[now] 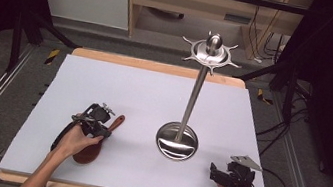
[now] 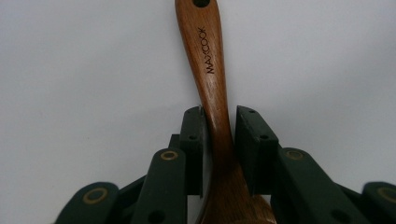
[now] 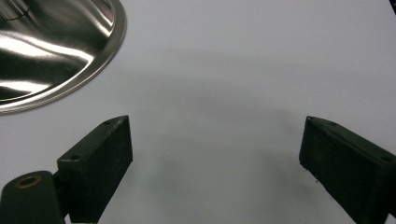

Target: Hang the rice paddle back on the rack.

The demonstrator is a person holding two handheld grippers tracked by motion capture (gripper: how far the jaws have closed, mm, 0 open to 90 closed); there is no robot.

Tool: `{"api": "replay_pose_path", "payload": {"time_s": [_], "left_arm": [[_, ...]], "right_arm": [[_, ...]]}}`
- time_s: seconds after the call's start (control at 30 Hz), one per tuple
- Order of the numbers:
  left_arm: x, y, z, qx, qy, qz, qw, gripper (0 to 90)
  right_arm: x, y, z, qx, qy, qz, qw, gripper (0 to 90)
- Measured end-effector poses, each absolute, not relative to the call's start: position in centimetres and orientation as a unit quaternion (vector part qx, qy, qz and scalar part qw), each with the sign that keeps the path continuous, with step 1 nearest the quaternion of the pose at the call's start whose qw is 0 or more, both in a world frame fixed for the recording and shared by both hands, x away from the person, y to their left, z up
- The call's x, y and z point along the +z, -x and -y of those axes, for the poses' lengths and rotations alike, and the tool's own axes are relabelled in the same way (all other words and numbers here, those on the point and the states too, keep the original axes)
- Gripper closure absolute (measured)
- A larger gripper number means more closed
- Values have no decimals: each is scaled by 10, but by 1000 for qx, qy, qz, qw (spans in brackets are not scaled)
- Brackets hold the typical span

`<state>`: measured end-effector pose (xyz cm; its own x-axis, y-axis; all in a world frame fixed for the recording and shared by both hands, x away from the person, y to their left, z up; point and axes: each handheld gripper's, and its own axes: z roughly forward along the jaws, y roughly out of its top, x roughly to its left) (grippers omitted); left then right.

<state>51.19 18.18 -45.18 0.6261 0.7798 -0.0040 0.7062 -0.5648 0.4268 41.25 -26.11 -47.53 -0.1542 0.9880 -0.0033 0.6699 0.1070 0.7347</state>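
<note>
Wooden brown spoon (image 2: pixel 211 74) sits between your left gripper (image 2: pixel 219 135) jaws, closed narrowly on its neck, so it may twist out when lifted, while your right gripper (image 3: pixel 215 154) rests wide open beside the steel stand base (image 3: pixel 56 51).

I see wooden spoon (image 2: pixel 208 70): brown, smooth, satin grain. Utensil stand (image 1: pixel 192 102): polished steel, mirror-glossy base (image 3: pixel 51 51). Table cover (image 1: pixel 144 95): matt pale sheet. Right gripper (image 3: pixel 215 163) pads (image 3: pixel 100 158): matt black, slightly rough. Table edge (image 1: pixel 158 67): bare light wood.
</note>
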Motion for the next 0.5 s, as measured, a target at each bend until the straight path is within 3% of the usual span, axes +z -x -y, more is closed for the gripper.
{"api": "replay_pose_path", "payload": {"time_s": [0.5], "left_arm": [[-449,-516,-177,82,-876,-443,171,758]], "right_arm": [[-476,-413,261,302,-596,-699,256,101]]}}
